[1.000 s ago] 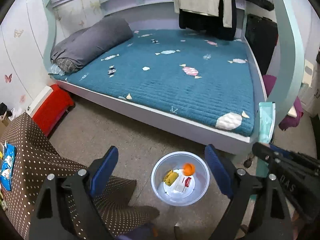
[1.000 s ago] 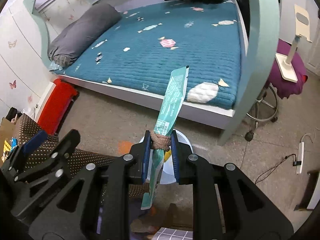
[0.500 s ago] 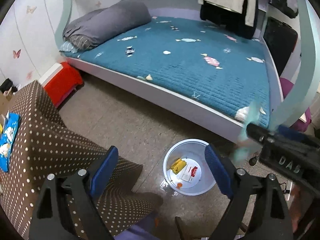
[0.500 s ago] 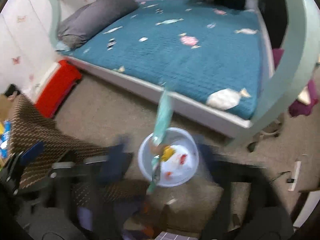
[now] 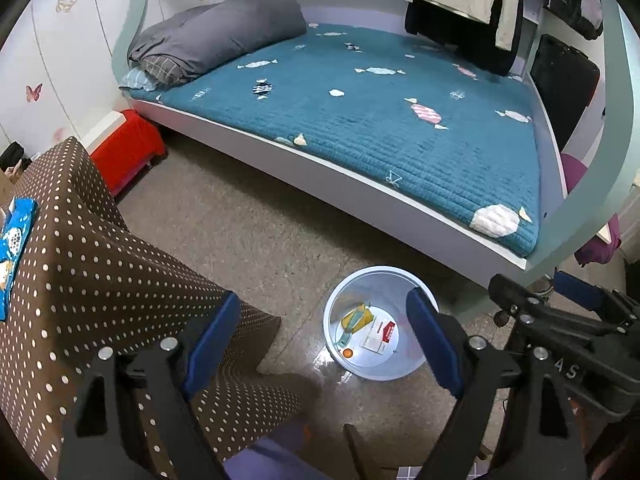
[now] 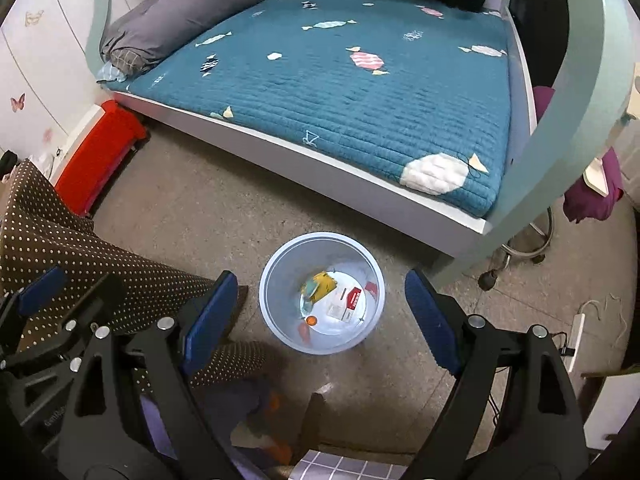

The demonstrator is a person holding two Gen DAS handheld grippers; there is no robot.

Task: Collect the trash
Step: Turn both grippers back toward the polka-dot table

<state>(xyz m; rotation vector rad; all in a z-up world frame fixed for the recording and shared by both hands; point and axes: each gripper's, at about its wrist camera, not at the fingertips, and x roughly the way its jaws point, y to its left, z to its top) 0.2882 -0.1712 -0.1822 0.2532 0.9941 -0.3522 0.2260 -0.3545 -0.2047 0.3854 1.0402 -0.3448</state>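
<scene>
A pale blue round bin (image 6: 276, 280) stands on the floor in front of the bed; it also shows in the left wrist view (image 5: 334, 308). Inside lie a teal wrapper (image 6: 309, 290), a yellow packet (image 6: 324, 282), a white-and-red card (image 6: 347, 302) and a small orange ball (image 6: 311, 321). My right gripper (image 6: 320, 316) is open and empty, high above the bin. My left gripper (image 5: 322, 342) is open and empty, above the bin's left side. A blue snack packet (image 5: 14, 240) lies on the brown dotted tablecloth (image 5: 92, 272) at the left.
A bed with a teal quilt (image 5: 380, 128) and grey bedding (image 5: 216, 36) fills the back. A red box (image 5: 124, 152) sits by the wall. A stool with purple cloth (image 6: 592, 192) and a power strip (image 6: 576, 336) are at the right.
My right gripper has opened and let go of the long teal wrapper, which now lies in the bin. Both grippers have risen higher above the floor.
</scene>
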